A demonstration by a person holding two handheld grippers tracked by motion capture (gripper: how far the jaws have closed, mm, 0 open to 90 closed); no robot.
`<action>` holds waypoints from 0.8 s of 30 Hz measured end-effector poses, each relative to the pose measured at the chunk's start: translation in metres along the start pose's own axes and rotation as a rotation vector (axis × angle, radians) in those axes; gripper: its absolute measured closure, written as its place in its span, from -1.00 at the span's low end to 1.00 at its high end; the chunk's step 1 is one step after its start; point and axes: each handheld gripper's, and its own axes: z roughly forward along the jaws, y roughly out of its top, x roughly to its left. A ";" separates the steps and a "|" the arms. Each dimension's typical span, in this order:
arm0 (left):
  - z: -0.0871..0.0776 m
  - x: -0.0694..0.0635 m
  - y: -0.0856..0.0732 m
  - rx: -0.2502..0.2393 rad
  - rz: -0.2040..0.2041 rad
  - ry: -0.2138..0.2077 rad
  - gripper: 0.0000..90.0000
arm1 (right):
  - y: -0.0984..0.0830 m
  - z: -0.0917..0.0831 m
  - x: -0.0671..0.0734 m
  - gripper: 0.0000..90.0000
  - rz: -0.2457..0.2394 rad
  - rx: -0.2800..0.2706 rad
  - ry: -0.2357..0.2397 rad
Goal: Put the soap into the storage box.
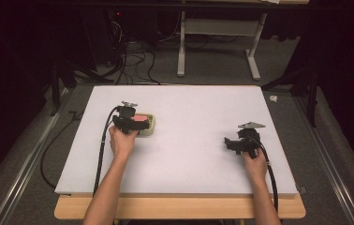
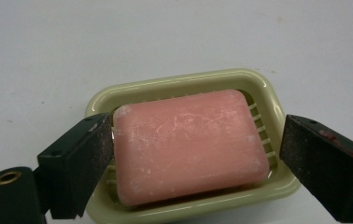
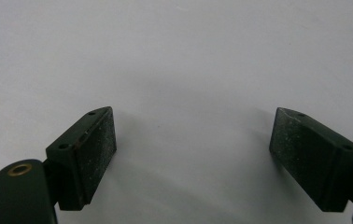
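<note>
Soap bar (image 2: 188, 144): pink, rounded rectangle, surface scuffed whitish; lies in pale green ribbed soap dish (image 2: 258, 88) on white table (image 1: 198, 154), left side. Left gripper (image 2: 195, 156): jaws spread, straddling the bar. Right gripper (image 3: 193, 154): jaws apart, empty.

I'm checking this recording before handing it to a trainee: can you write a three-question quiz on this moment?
1. True or false: the left gripper is shut on the pink rectangular soap bar.
2. What holds the soap? A) pale green plastic soap dish B) blue bowl C) wooden tray
3. What lies between the fingers of the right gripper?

Key: 1. False, its fingers stand open on either side of the bar. 2. A. 3. Bare white table surface.
</note>
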 end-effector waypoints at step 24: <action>-0.043 -0.001 -0.009 -0.073 0.043 -0.027 -0.70 | 0.000 0.000 0.000 -0.66 0.002 -0.002 0.000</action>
